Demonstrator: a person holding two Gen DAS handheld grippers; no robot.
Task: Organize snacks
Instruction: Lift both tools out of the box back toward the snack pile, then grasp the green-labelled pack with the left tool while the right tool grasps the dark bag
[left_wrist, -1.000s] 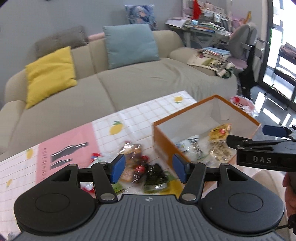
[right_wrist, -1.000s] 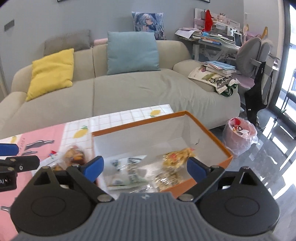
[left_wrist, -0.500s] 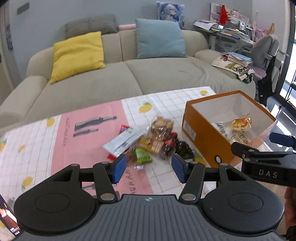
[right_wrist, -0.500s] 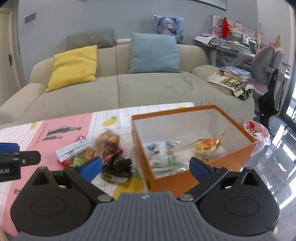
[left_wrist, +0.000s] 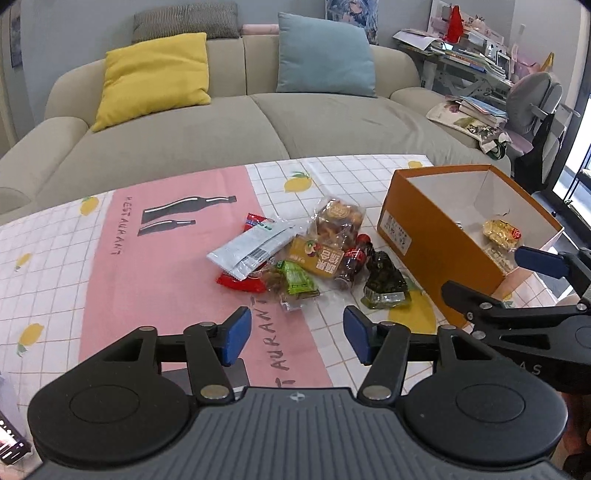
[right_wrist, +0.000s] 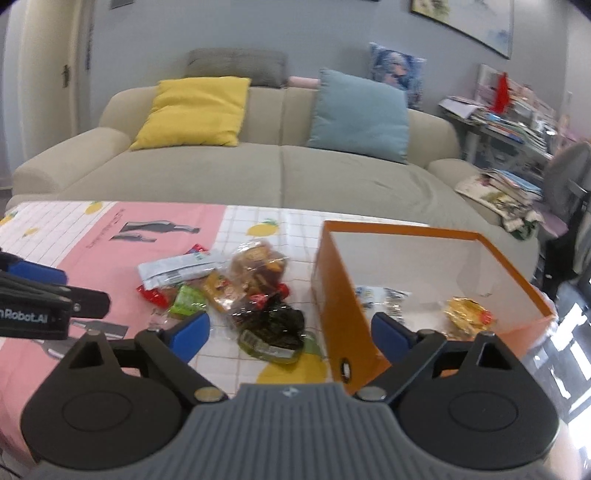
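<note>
A pile of snack packets (left_wrist: 295, 254) lies on the tablecloth left of an orange box (left_wrist: 436, 236); the pile (right_wrist: 236, 288) and the box (right_wrist: 343, 295) also show in the right wrist view. The pile holds a white packet (left_wrist: 255, 245), a green packet (left_wrist: 297, 282), a dark packet (left_wrist: 386, 284) and a clear cookie bag (left_wrist: 338, 218). A yellow snack (left_wrist: 502, 230) lies inside the box. My left gripper (left_wrist: 297, 339) is open and empty, just short of the pile. My right gripper (right_wrist: 290, 330) is open and empty above the dark packet (right_wrist: 275, 328).
The table carries a pink and white checked cloth (left_wrist: 147, 258). A beige sofa (left_wrist: 221, 122) with yellow and blue cushions stands behind it. A cluttered desk (left_wrist: 472, 55) and a grey chair (left_wrist: 535, 99) stand at the right.
Both grippers have swung left, away from the box and toward the snack pile. Both stay open and empty.
</note>
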